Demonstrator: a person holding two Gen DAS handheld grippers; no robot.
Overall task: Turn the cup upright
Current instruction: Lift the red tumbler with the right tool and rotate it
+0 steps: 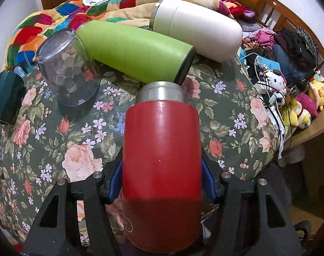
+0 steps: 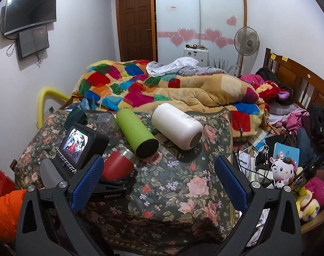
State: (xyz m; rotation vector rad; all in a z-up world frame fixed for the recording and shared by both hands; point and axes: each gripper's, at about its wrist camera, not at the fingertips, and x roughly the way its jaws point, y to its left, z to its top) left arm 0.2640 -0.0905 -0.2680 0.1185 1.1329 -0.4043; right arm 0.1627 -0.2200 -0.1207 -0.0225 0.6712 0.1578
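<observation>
My left gripper (image 1: 162, 170) is shut on a red cup with a steel rim (image 1: 162, 149); the cup lies along the fingers, rim pointing away toward the green bottle. It also shows in the right wrist view (image 2: 118, 164), held in the left gripper (image 2: 117, 177) just above the floral cushion (image 2: 172, 181). My right gripper (image 2: 159, 183) is open and empty, nearer than the cushion's middle. A clear plastic cup (image 1: 68, 68) stands upside down at the left. A dark green cup (image 1: 7, 98) lies at the far left edge.
A green bottle (image 1: 138, 51) and a white flask (image 1: 196, 27) lie on their sides behind the red cup. A colourful quilt (image 2: 140, 87) is heaped behind the cushion. Plush toys (image 2: 283, 168), cables and clothes crowd the right side by the wooden headboard.
</observation>
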